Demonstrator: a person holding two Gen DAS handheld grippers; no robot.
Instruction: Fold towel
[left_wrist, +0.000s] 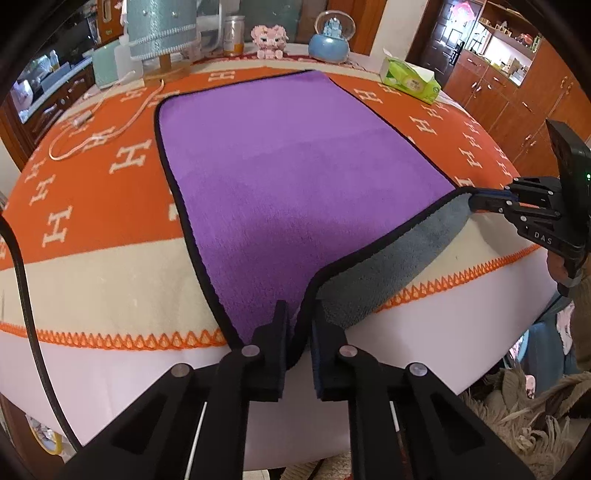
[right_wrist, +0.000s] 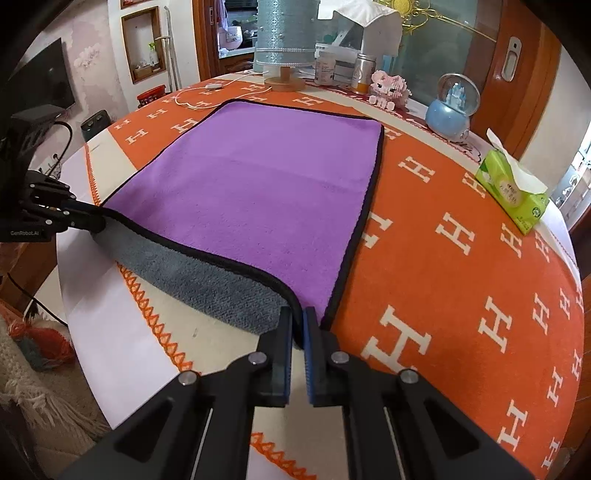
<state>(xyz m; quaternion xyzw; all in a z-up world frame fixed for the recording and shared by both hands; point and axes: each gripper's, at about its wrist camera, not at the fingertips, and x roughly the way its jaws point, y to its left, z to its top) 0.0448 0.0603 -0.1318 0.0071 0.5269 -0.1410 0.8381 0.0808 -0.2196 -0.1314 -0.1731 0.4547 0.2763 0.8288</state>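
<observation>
A purple towel (left_wrist: 295, 166) with black trim and a grey underside (left_wrist: 388, 266) lies flat on the orange table blanket (left_wrist: 92, 192). Its near edge is lifted, showing the grey side. My left gripper (left_wrist: 299, 332) is shut on the towel's near left corner. My right gripper (right_wrist: 297, 325) is shut on the near right corner. It shows at the right of the left wrist view (left_wrist: 480, 203). The left gripper shows at the left of the right wrist view (right_wrist: 88, 221). The towel (right_wrist: 258, 184) spreads away from both grippers.
At the table's far side stand a lamp (left_wrist: 162, 33), a pink toy (left_wrist: 267, 40), a snow globe (left_wrist: 332, 37) and a green tissue box (left_wrist: 410, 79). A white cord (left_wrist: 96, 129) lies at far left. Wooden cabinets (left_wrist: 517, 92) stand to the right.
</observation>
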